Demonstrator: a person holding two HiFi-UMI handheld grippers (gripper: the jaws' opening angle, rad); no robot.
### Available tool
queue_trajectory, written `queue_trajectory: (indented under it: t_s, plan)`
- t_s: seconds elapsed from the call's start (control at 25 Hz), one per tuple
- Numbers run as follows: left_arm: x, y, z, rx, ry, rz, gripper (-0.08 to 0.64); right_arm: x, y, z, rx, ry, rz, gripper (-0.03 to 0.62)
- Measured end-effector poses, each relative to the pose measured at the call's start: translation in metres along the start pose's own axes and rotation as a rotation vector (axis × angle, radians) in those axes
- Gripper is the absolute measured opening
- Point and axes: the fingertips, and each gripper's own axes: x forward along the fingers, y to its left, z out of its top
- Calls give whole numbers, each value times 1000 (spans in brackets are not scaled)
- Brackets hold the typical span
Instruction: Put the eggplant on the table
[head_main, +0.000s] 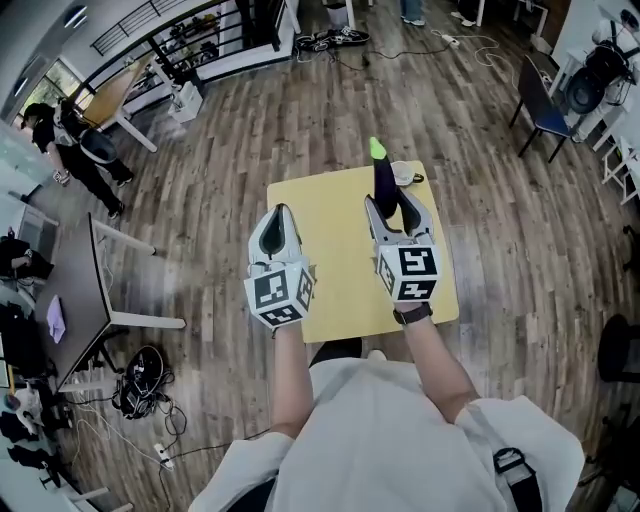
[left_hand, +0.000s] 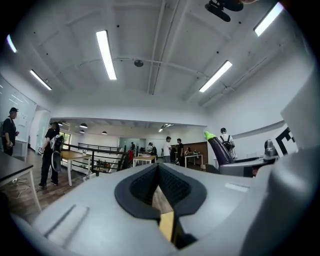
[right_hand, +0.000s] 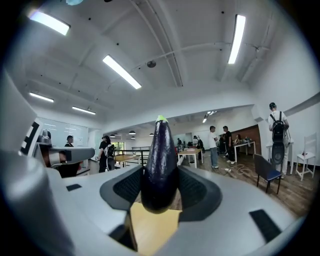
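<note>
One pale yellow square bench (head_main: 335, 220) stands on the brown wood-plank floor (head_main: 200, 230) below the person, and it is where the task ends. Both tongs hang above its top, so I judge that the carrying step is in hand and the setting down is not yet done. The next move calls for lowering the right tongs (head_main: 388, 203) until the load meets the yellow top, and only then letting the jaws go apart; dropped from up here it would probably roll. The left tongs (head_main: 279, 210) carry nothing, their tips pressed together. The right tongs pinch the thick end of a long dark purple eggplant (head_main: 384, 178) with a bright green stem end; the jaws are spread fairly wide around it, and the green end points away from the person and somewhat upward. A small white object (head_main: 404, 174), perhaps a cup, sits near the far edge of the bench; it is too small to be sure.
</note>
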Motion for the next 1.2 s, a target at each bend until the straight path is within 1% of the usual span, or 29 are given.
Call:
queue_trajectory:
  t_s: [0.16,0.28,0.36,0.44,0.6,0.8,1.0,1.2]
  plan:
    - [29,11,-3,-10,6,-18,8,33,1,-4,8,22,4,218]
    - [40,14,-13,-39,-25,-46,7,49,3,-27,16,76,13,218]
    - [46,20,-26,-27,-25,-52,7,59,6,-45,22,117,18,218]
    - [55,28,-41,-16,-1,-51,6,71,10,-60,23,147,23,218]
    - [70,41,-73,-33,69,-64,6,91,16,-89,29,228,29,218]
    - [87,56,-109,-46,123,-93,6,112,17,-133,36,327,4,218]
    - [104,63,-141,-36,160,-105,6,127,12,-171,45,405,-19,218]
    - [124,62,-173,14,193,-132,5,144,7,-205,56,470,-34,218]
